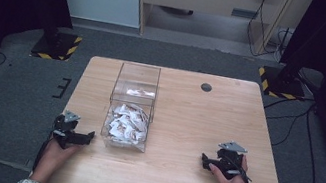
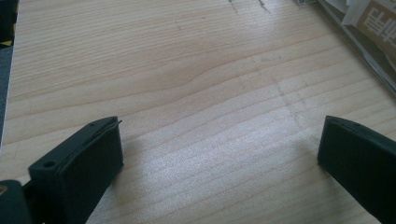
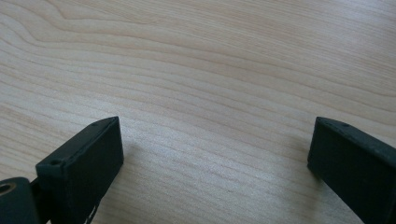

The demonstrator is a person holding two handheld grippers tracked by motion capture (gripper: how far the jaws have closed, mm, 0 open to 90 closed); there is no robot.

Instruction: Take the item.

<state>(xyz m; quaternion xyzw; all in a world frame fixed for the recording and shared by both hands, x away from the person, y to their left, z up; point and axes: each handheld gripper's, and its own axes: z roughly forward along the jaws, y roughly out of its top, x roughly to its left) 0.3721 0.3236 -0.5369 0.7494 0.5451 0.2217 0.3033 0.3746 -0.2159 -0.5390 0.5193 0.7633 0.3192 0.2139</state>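
A clear plastic box (image 1: 132, 104) stands on the wooden table (image 1: 196, 123) left of centre, its near half holding several crumpled white paper packets (image 1: 126, 123). My left gripper (image 1: 73, 132) rests low over the table just left of the box's near end, open with nothing between the jaws. In the left gripper view the gripper (image 2: 219, 144) faces bare wood, and the box's edge (image 2: 359, 42) sits at the upper right. My right gripper (image 1: 220, 162) rests near the front right of the table, open and empty; in its own view the gripper (image 3: 215, 144) has bare wood between its jaws.
A dark round cable hole (image 1: 206, 87) sits at the table's back centre. Two stand bases with yellow-black tape (image 1: 56, 46) (image 1: 280, 83) flank the far side on the grey floor. Cables (image 1: 292, 124) trail to the right of the table.
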